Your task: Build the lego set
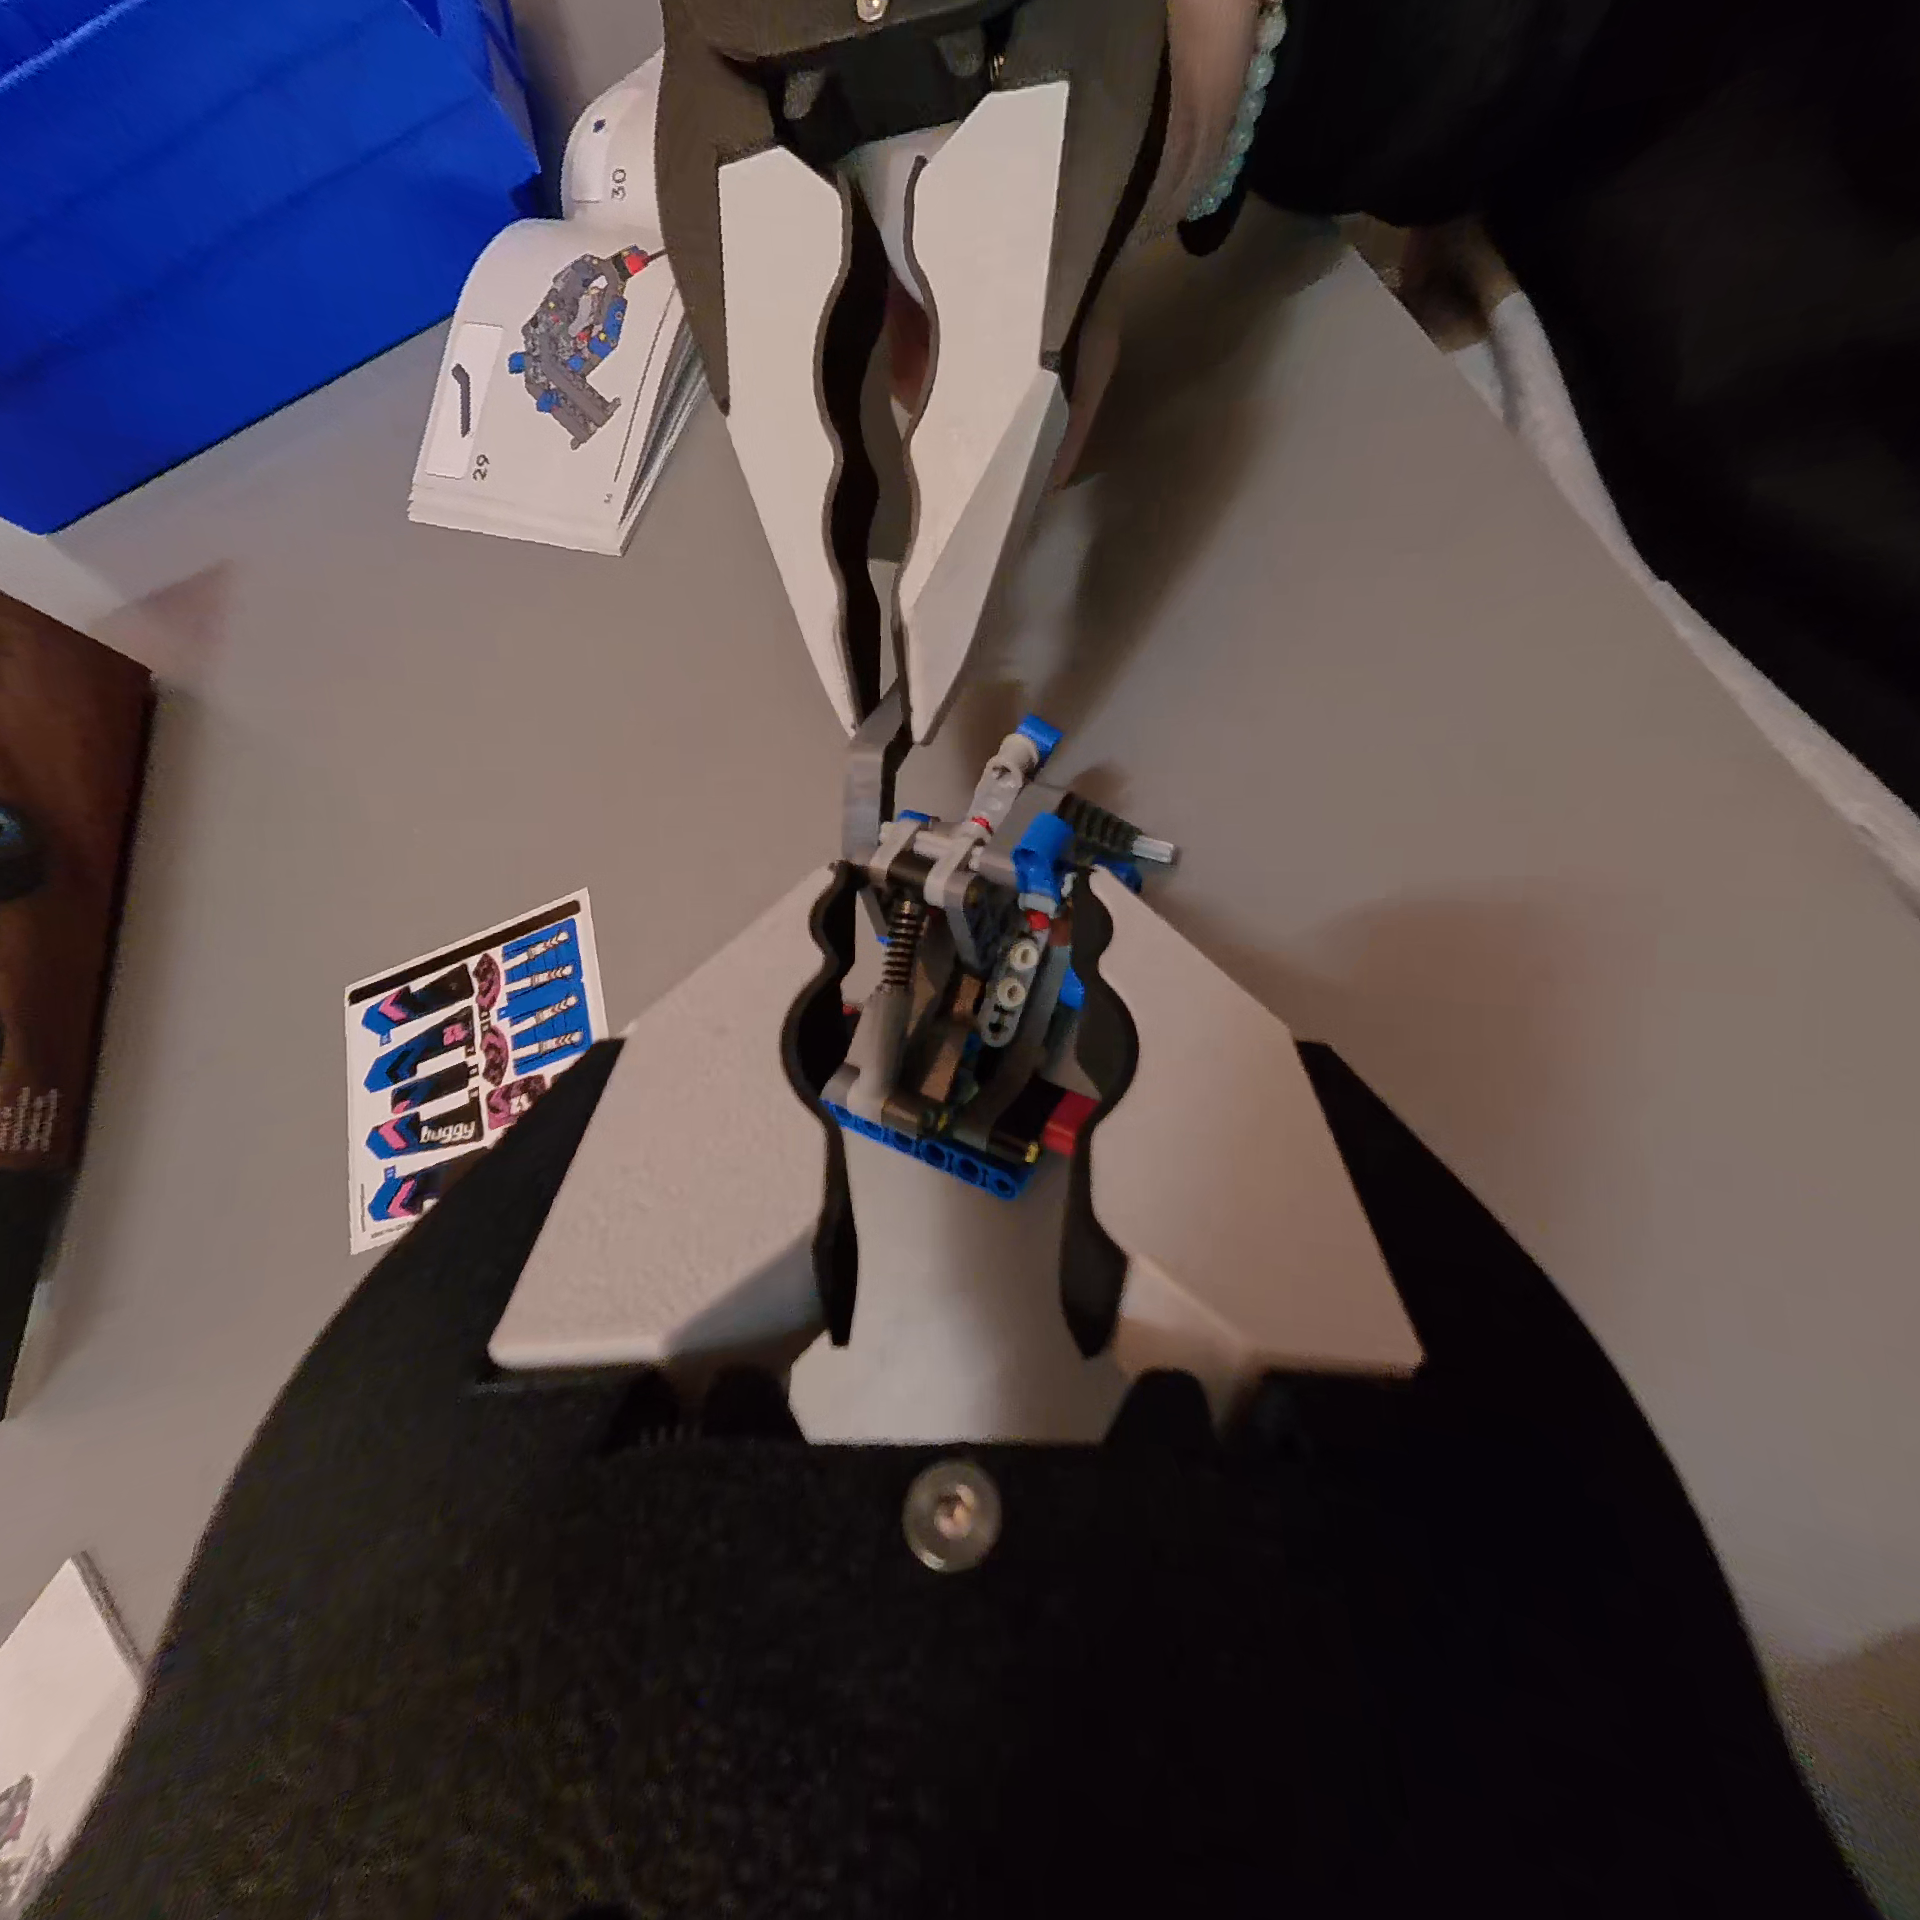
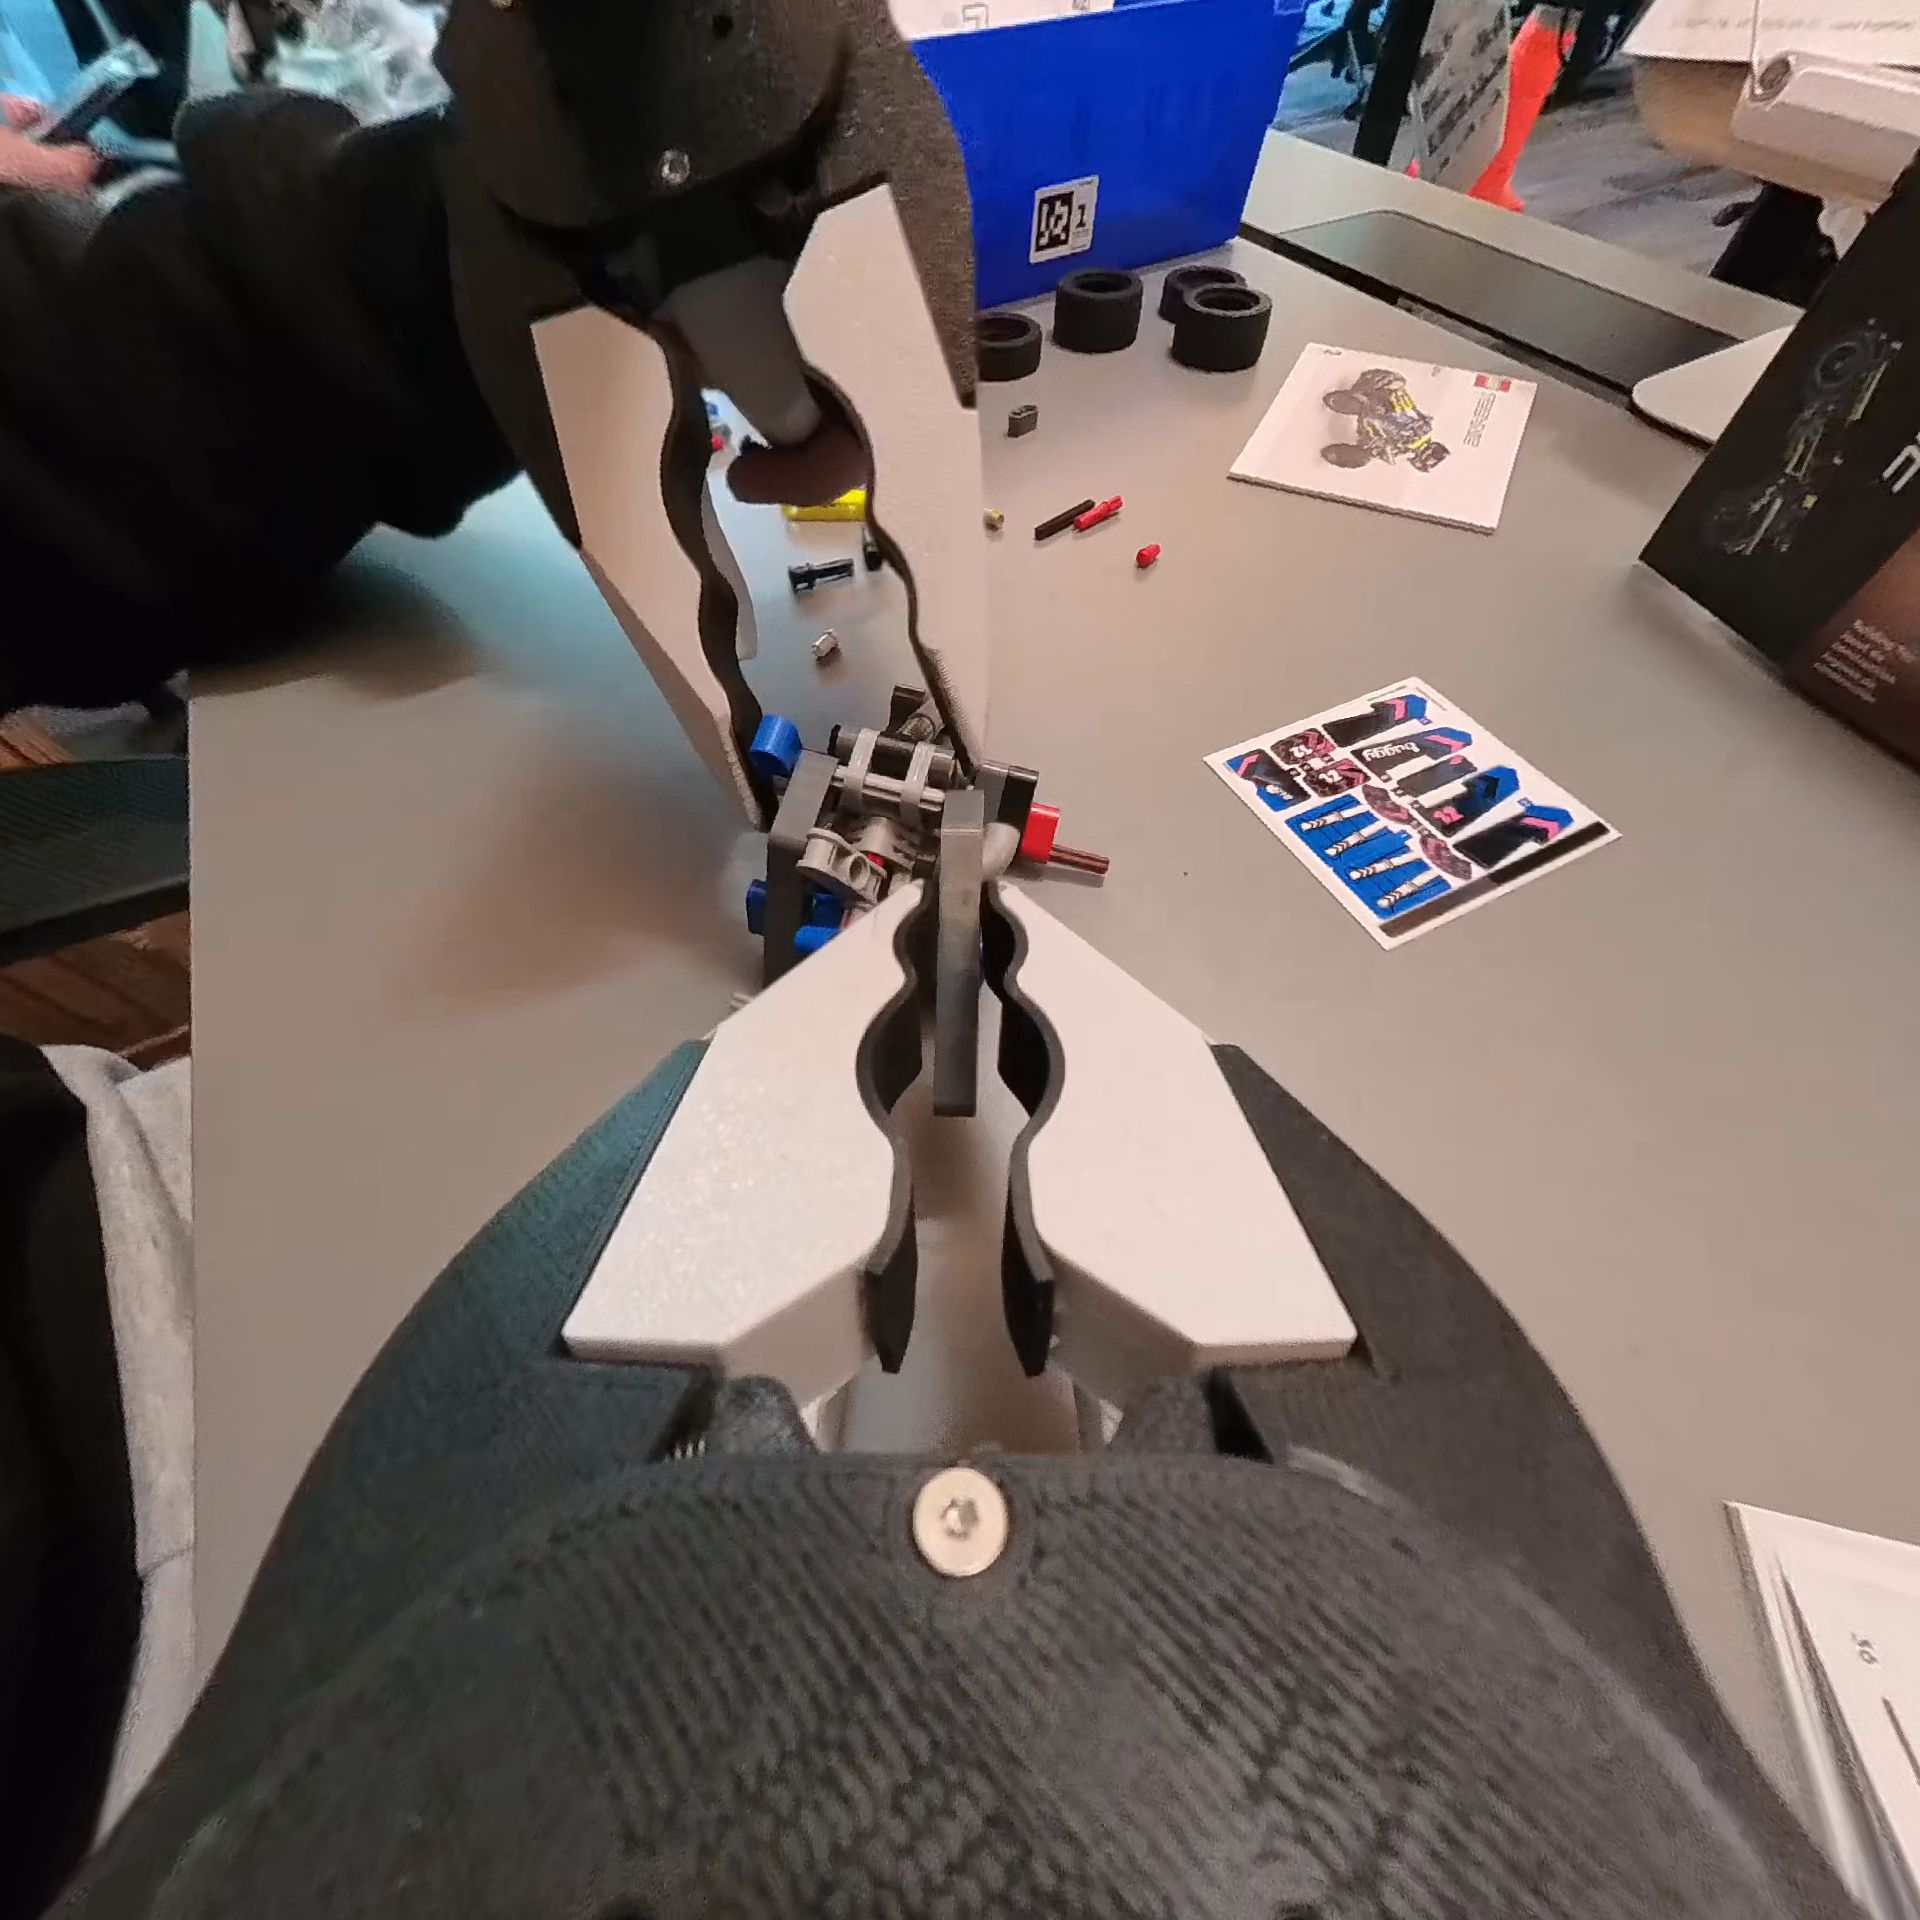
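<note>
Lego assembly (image 1: pixel 961 997) clamped inside left tongs (image 1: pixel 961 894); right tongs (image 2: pixel 956 914) apparently pinching grey beam (image 2: pixel 958 935).

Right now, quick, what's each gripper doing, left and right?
Left gripper: closed on the lego chassis assembly.
Right gripper: closed on a dark grey lego beam, its tip at the assembly.

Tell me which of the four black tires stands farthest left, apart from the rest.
The low, flat-looking tire beside the left gripper's white finger. The other three tires cluster to its right, in front of the blue bin.
</note>
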The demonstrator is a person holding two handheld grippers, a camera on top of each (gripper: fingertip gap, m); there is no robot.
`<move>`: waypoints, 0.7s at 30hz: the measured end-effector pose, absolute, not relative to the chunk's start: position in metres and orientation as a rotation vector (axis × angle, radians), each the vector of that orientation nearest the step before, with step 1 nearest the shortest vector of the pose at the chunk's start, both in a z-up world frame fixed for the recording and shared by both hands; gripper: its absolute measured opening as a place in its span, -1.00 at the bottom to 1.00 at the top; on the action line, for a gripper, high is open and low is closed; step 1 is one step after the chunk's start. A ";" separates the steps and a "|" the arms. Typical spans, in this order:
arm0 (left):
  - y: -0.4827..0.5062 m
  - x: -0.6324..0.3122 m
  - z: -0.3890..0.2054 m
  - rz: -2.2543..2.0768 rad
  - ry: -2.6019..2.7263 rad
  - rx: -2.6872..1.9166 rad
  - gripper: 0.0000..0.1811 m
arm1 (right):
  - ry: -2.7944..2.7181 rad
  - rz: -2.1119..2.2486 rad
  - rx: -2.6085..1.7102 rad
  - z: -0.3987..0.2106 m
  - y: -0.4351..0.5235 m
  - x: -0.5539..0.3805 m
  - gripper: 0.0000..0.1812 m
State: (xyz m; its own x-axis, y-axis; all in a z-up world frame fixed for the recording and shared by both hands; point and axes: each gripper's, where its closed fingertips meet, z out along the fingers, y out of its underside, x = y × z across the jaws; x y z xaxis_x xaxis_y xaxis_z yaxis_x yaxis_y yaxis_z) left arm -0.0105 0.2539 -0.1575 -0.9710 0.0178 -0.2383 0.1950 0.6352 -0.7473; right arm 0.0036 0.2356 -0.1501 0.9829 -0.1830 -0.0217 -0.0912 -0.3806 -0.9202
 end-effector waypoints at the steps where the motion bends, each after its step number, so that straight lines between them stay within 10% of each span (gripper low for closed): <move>1: 0.254 -0.010 -0.158 -1.244 2.642 0.171 -0.58 | 0.217 -0.082 -1.965 -0.151 0.236 0.004 -0.94; 21: 0.254 -0.011 -0.159 -1.317 2.544 0.141 -0.59 | 0.291 -0.278 -2.368 -0.200 0.185 0.013 -0.94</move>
State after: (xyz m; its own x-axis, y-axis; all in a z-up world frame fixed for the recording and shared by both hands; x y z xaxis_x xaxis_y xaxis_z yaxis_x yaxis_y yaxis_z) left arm -0.0110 0.2541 -0.1592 -0.9581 -0.0383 -0.2838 0.2096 0.5817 -0.7860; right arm 0.0134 0.1849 -0.1997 0.9512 -0.2855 0.1172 -0.1293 -0.7133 -0.6889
